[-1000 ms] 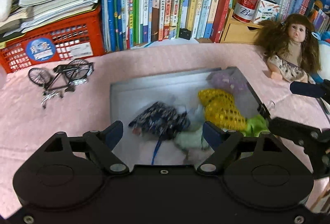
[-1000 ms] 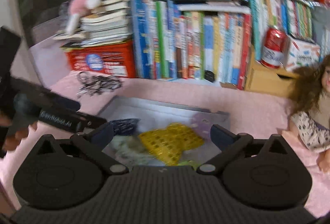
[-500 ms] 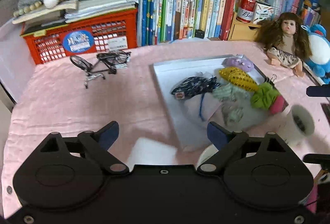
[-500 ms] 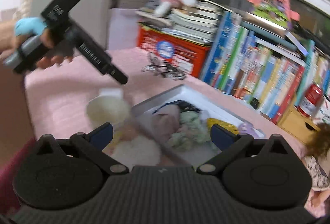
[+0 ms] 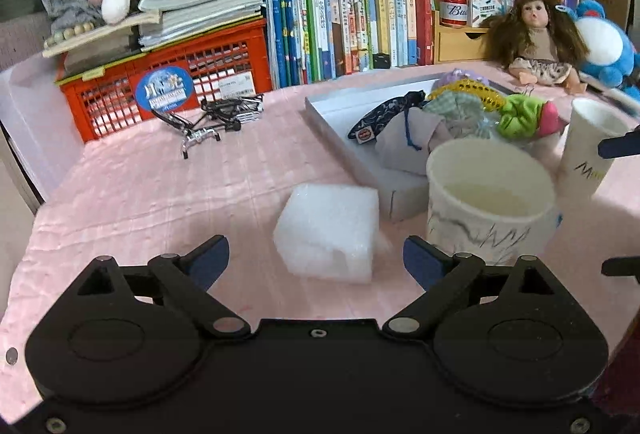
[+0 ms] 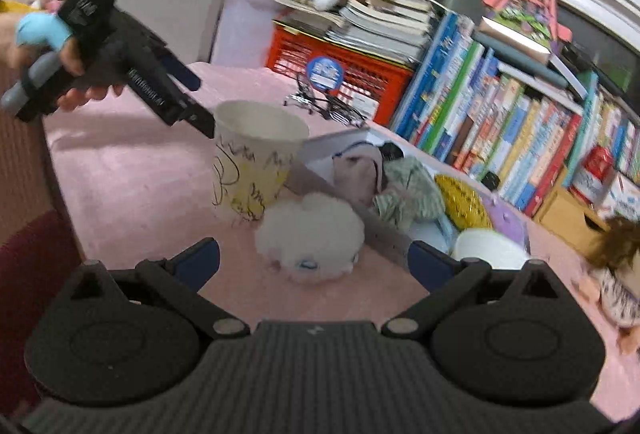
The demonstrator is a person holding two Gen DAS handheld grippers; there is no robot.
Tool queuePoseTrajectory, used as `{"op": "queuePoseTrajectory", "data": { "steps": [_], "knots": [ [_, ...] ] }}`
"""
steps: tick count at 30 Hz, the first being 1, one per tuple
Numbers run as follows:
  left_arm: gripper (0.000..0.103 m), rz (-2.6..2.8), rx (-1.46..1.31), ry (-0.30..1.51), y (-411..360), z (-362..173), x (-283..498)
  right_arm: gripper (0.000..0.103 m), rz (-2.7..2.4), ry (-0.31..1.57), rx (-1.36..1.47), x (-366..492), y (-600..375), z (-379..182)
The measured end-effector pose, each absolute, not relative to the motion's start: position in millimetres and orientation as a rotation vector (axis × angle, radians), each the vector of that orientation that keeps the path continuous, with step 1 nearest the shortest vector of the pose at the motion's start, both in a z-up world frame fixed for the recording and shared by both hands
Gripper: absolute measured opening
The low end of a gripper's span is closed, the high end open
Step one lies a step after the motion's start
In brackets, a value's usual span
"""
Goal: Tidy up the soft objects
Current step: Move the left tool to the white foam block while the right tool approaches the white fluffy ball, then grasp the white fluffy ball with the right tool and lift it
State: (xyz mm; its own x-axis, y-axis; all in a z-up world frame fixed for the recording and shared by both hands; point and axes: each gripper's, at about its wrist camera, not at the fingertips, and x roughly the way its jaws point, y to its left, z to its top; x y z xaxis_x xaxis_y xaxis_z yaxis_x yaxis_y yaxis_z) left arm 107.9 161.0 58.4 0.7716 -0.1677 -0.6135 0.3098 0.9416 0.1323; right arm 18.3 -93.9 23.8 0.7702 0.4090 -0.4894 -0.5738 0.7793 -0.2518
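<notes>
A white foam block (image 5: 328, 234) lies on the pink cloth just ahead of my left gripper (image 5: 316, 262). That gripper is open, and its pads do not touch the block. A white fluffy plush (image 6: 312, 238) sits in front of my right gripper (image 6: 316, 264), which is open too and clear of the plush. Behind both, the grey tray (image 5: 340, 138) (image 6: 384, 234) holds a heap of soft cloth things, with a yellow mesh piece (image 6: 460, 202) and a green and pink one (image 5: 528, 118) among them. In the right wrist view a hand carries the left gripper (image 6: 196, 98) over a paper cup.
A scribbled paper cup (image 5: 488, 202) (image 6: 256, 162) stands against the tray's near corner, and a taller white cup (image 5: 592, 150) is to its right. A toy bicycle (image 5: 216, 114), a red crate (image 5: 160, 82), a row of books (image 5: 360, 22) and a doll (image 5: 536, 38) line the back.
Both grippers have drawn back from over the tray and sunk toward the table's near side. The foam block, the plush and the cups have come into view. The left jaws stand slightly wider.
</notes>
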Motion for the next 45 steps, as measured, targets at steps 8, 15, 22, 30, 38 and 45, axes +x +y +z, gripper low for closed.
{"op": "queuePoseTrajectory", "data": {
  "steps": [8, 15, 22, 30, 38, 45],
  "knots": [
    [0.094, -0.217, 0.285, 0.627, 154, 32, 108, 0.090, 0.463, 0.428, -0.448, 25, -77, 2],
    [0.094, -0.202, 0.209, 0.618, 158, 30, 118, 0.087, 0.439, 0.445, -0.449, 39, -74, -3],
    [0.093, -0.188, 0.249, 0.619, 151, 25, 128, 0.086, 0.478, 0.465, -0.521, 48, -63, -9],
    [0.081, -0.230, 0.233, 0.638, 153, 22, 131, 0.084, 0.510, 0.510, -0.497, 65, -60, -3],
    [0.066, -0.267, 0.218, 0.646, 153, 20, 133, 0.084, 0.546, 0.527, -0.532, 73, -54, -3],
    [0.059, -0.224, 0.186, 0.655, 153, 22, 131, 0.071, 0.544, 0.551, -0.502, 72, -54, -5]
  ]
}}
